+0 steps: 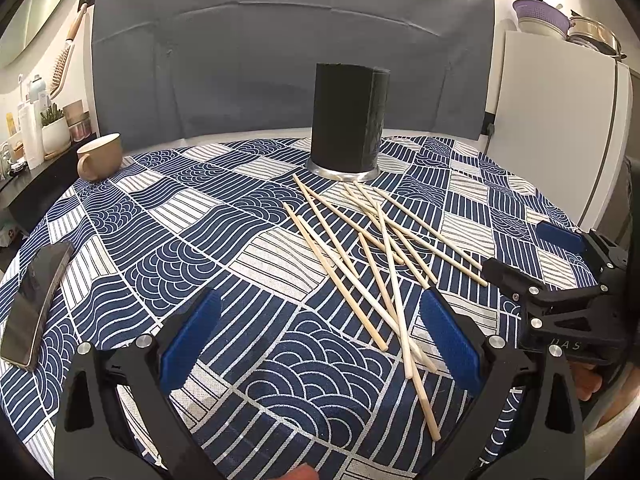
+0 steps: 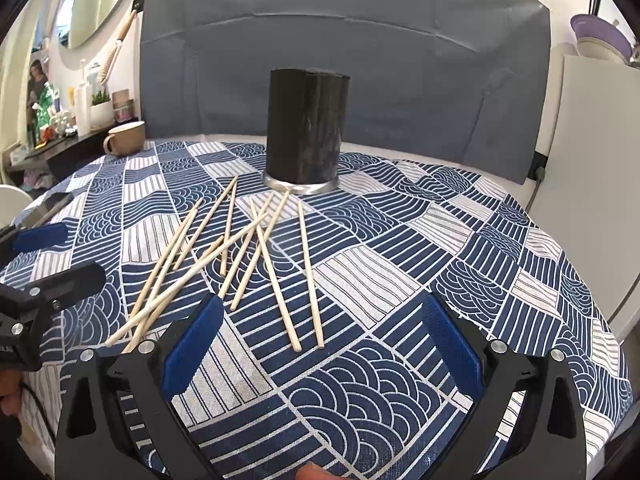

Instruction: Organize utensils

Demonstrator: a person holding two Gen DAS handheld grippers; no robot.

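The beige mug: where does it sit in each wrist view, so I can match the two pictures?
Left wrist: the beige mug stands at the far left edge of the patterned tablecloth, left of the black utensil holder.
Right wrist: the mug stands at the table's far left corner, again left of the holder.
Shared landmark: the black utensil holder, with the loose chopsticks in front of it.

"How many chopsticks [image 2: 310, 276]?"
"Nine or ten; they cross, so I can't swear to it."
"And the rest?"
"One black holder [image 1: 348, 120]; one mug [image 1: 102, 154]; one phone [image 1: 34, 304]; two tongs, left tongs [image 1: 320, 340] and right tongs [image 2: 324, 344]."
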